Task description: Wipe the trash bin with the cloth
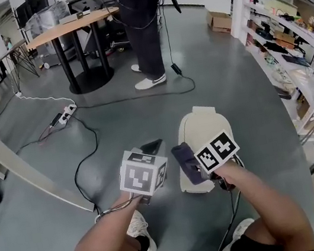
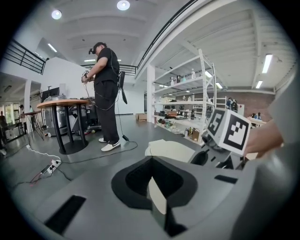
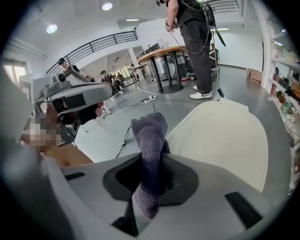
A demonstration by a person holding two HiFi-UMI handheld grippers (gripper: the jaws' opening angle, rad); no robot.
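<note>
A round wooden table (image 1: 75, 22) on a black pedestal stands on the glossy grey floor (image 1: 228, 85). Just right of the table stands a person (image 1: 143, 28) in dark clothes. Well to its right are white shelves (image 1: 289, 38). In front of the table lies a white power strip (image 1: 66, 112). Round ceiling lamps (image 2: 123, 5) are lit.
</note>
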